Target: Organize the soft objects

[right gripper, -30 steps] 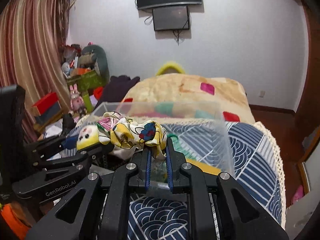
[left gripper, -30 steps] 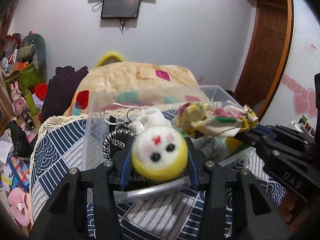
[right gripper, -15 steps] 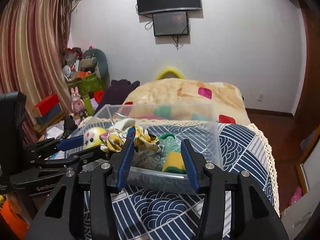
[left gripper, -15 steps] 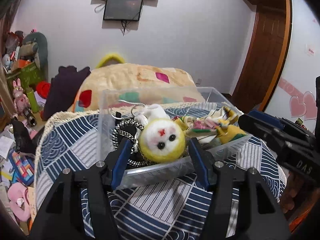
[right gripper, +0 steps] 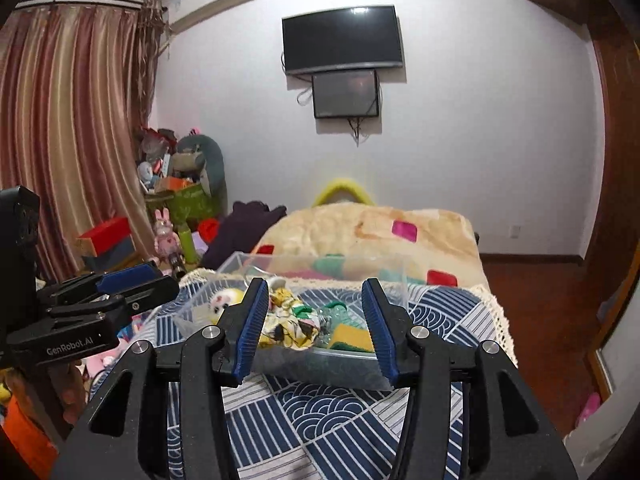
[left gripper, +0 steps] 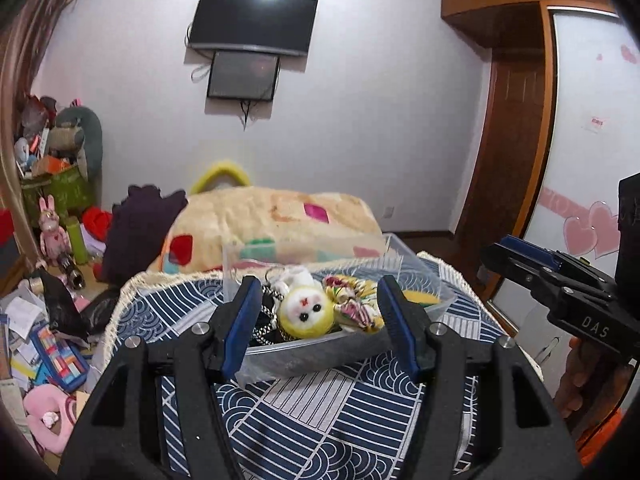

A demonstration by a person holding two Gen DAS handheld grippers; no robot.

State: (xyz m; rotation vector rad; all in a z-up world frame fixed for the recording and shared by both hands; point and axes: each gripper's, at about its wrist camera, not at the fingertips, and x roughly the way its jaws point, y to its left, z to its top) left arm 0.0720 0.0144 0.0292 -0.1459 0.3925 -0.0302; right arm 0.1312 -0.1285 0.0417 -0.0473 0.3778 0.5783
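Observation:
A clear plastic bin (left gripper: pixel 436 298) stands on a blue patterned cloth (left gripper: pixel 320 408). In it lie a round yellow plush toy with a white face (left gripper: pixel 306 314), a crumpled floral cloth (left gripper: pixel 354 308) and a yellow-green sponge (right gripper: pixel 352 338). The bin (right gripper: pixel 320 368), plush (right gripper: pixel 226 300) and cloth (right gripper: pixel 286 324) also show in the right wrist view. My left gripper (left gripper: pixel 320 320) is open and empty, in front of the bin. My right gripper (right gripper: pixel 314 324) is open and empty, also in front of it.
A beige blanket with coloured patches (left gripper: pixel 272 224) lies behind the bin. A dark garment (left gripper: pixel 140 224) sits to its left. Toys and clutter cover the floor at left (left gripper: pixel 44 320). A wooden door (left gripper: pixel 512 152) and a wall TV (right gripper: pixel 342 38) are beyond.
Both grippers opened and let go: the left released the yellow plush, the right released the floral cloth, both into the bin. Both grippers have drawn back and up from the bin.

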